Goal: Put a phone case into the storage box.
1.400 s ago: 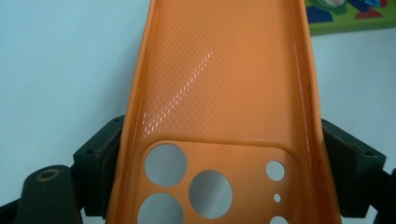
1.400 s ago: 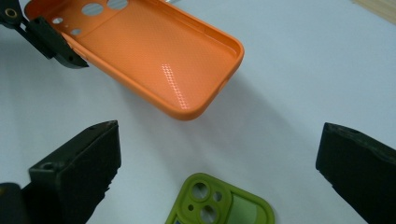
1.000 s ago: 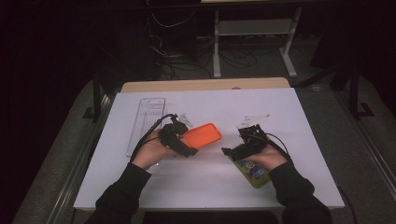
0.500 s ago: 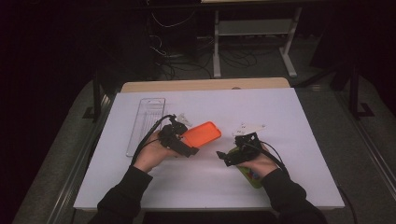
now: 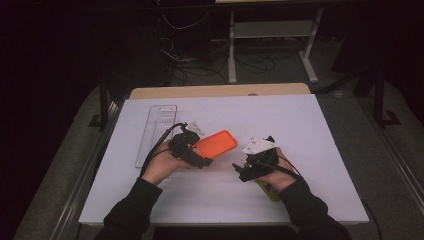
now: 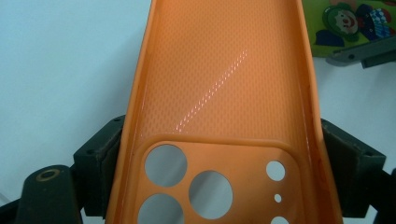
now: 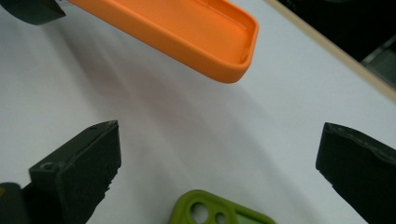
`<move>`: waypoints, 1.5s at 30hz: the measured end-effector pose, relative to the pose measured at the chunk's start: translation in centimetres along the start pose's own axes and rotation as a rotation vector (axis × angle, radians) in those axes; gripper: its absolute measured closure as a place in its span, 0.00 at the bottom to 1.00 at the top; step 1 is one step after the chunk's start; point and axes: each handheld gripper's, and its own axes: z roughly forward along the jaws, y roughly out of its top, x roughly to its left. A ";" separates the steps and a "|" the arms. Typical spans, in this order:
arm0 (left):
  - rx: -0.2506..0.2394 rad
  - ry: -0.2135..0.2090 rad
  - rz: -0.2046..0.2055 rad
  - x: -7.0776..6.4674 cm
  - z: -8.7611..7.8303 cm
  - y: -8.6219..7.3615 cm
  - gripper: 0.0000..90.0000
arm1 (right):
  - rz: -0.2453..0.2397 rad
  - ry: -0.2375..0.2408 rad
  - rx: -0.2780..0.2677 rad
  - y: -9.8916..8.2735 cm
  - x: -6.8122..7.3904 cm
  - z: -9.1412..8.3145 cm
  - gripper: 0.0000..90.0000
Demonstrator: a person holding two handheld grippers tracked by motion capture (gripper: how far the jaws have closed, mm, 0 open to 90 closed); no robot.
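Note:
An orange phone case point(image 5: 216, 143) is held just above the white table, its open side up. My left gripper point(image 5: 202, 152) is shut on its camera-hole end, and in the left gripper view the black jaws clamp both long sides of the orange case point(image 6: 224, 93). My right gripper point(image 5: 243, 170) hovers to the right of it with its jaws wide open point(image 7: 219, 135) and nothing pressed between them. A green phone case point(image 5: 268, 191) lies mostly under the right hand. Its camera-hole end point(image 7: 210, 212) shows low between the right jaws, and its clown print point(image 6: 350, 21) faces up.
A clear plastic tray point(image 5: 156, 132) lies at the table's left, beyond my left hand. The white tabletop point(image 5: 310, 125) ends at a wooden strip point(image 5: 215, 91) at the far side. Dark floor, cables and a stand lie beyond.
My right gripper has come toward the near edge and to the left, closer to the orange case's free end. The left hand and the orange case have stayed put.

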 end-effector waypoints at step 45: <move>0.000 -0.009 0.008 -0.2 0.1 0.0 0.17 | -0.822 -0.405 0.003 -1.0 4.1 1.1 0.00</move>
